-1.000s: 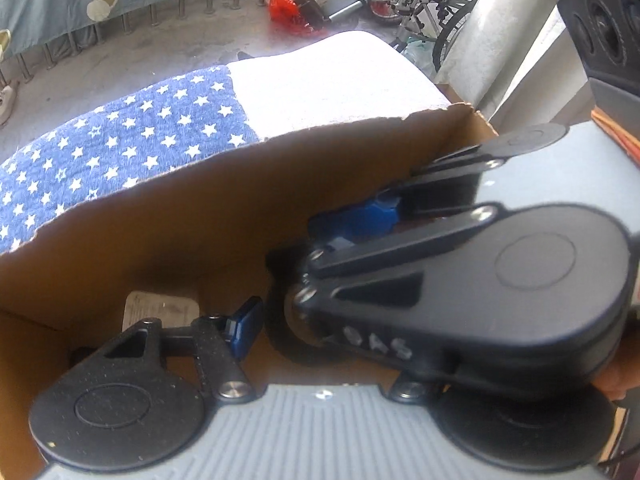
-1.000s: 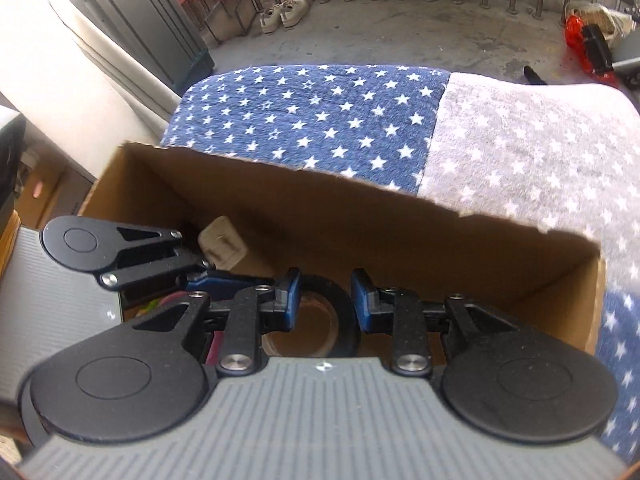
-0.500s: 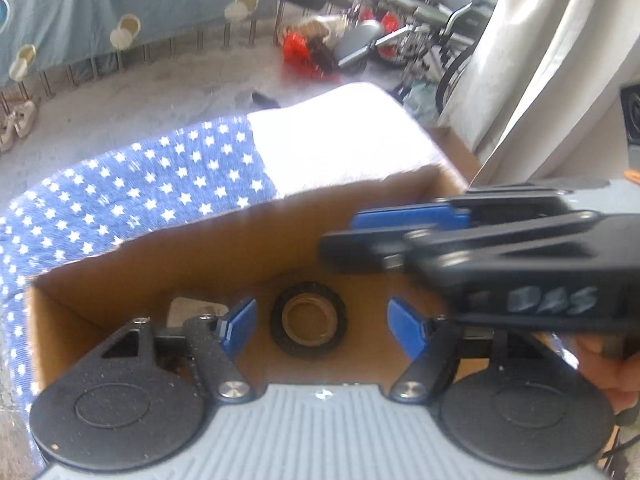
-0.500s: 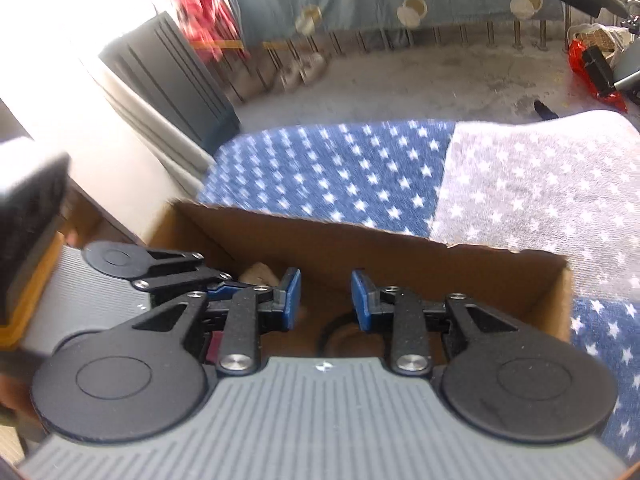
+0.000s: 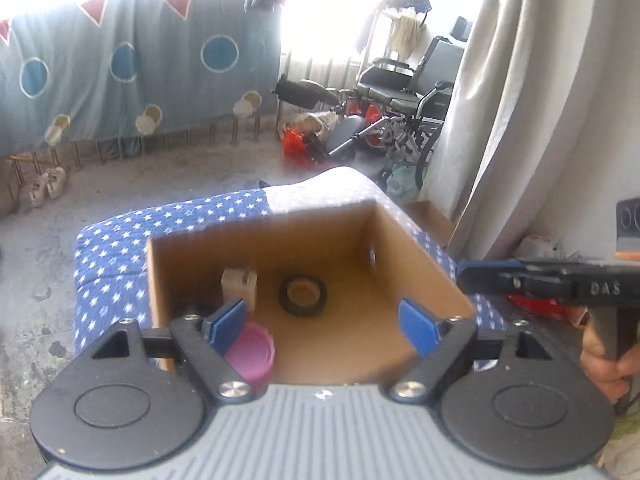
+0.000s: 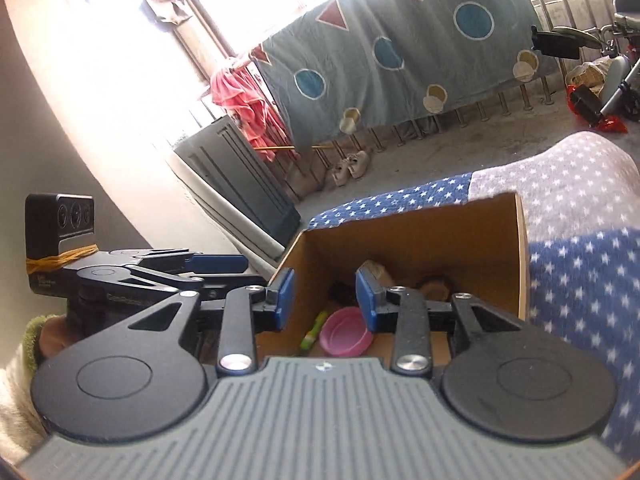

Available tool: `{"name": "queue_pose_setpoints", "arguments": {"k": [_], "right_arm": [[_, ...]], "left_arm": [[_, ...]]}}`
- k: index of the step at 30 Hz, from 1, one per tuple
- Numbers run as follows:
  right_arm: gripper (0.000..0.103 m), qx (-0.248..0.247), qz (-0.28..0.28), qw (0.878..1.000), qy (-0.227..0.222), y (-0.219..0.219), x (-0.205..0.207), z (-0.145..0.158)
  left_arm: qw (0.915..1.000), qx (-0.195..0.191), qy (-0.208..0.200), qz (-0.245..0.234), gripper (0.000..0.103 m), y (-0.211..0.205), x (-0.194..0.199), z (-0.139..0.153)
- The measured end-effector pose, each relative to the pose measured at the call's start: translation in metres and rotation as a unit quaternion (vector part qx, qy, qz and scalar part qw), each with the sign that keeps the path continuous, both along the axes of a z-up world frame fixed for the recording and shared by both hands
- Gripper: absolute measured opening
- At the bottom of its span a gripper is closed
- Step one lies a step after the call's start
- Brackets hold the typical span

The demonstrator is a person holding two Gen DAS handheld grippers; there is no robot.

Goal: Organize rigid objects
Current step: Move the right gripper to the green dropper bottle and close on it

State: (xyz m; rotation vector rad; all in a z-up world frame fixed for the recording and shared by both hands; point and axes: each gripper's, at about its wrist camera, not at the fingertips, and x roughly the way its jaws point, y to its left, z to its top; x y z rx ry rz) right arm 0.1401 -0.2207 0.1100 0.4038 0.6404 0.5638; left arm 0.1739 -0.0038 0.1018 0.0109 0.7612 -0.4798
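Left gripper (image 5: 322,320) spread wide and right gripper (image 6: 324,300) part-spread, jaws just widened, both empty, cardboard box (image 5: 416,256) at twelve o'clock.

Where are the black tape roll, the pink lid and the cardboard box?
black tape roll (image 5: 303,295): left wrist view, on its cardboard core.
pink lid (image 6: 346,331): right wrist view, on its hollow inside.
cardboard box (image 5: 416,276): left wrist view, on its right inner wall.

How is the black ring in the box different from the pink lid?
The black tape roll is a dark ring with a brown cardboard core, open through the middle; the pink lid is bright, with a closed bottom like a shallow cup. The roll lies mid-floor; the lid sits nearer the left corner. Both are round and lie flat inside the cardboard box.
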Motion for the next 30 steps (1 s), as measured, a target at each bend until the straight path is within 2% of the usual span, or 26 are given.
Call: {"name": "queue_pose_setpoints", "arguments": {"k": [4, 6, 9, 11, 16, 21, 24, 27, 29, 30], "right_arm": [[0.035, -0.017, -0.012, 1.0, -0.017, 0.006, -0.041, -0.018], [0.035, -0.024, -0.02, 0.999, -0.024, 0.01, -0.056, -0.029], [0.035, -0.022, -0.022, 0.999, -0.025, 0.019, -0.07, -0.051], [0.035, -0.018, -0.018, 1.0, -0.014, 0.025, -0.073, -0.066], [0.035, -0.037, -0.006, 0.999, 0.011, 0.051, -0.063, -0.099], [0.035, -0.062, 0.006, 0.998, 0.018, 0.068, -0.045, -0.112], [0.034, -0.078, 0.011, 0.997, 0.02, 0.076, -0.032, -0.118], [0.032, -0.087, 0.018, 0.996, 0.024, 0.084, -0.021, -0.124], [0.03, -0.09, 0.02, 0.995, 0.026, 0.088, -0.017, -0.128], [0.028, -0.089, 0.019, 0.995, 0.027, 0.088, -0.015, -0.129]], "left_arm": [[0.9996, 0.012, -0.026, -0.005, 0.085, -0.006, -0.048, -0.023], [0.9995, 0.014, -0.027, -0.008, 0.085, -0.012, -0.067, -0.04], [0.9997, 0.009, -0.019, -0.013, 0.085, -0.026, -0.079, -0.065], [0.9994, 0.021, -0.019, -0.02, 0.085, -0.036, -0.081, -0.08], [0.9979, 0.051, -0.029, -0.028, 0.078, -0.056, -0.078, -0.109], [0.9944, 0.089, -0.054, -0.014, 0.069, -0.069, -0.069, -0.122], [0.9947, 0.091, -0.048, -0.005, 0.064, -0.07, -0.061, -0.129], [0.9943, 0.095, -0.049, 0.001, 0.055, -0.071, -0.057, -0.133], [0.9947, 0.092, -0.046, 0.004, 0.045, -0.07, -0.056, -0.134], [0.9949, 0.09, -0.046, 0.005, 0.044, -0.07, -0.055, -0.135]]}}
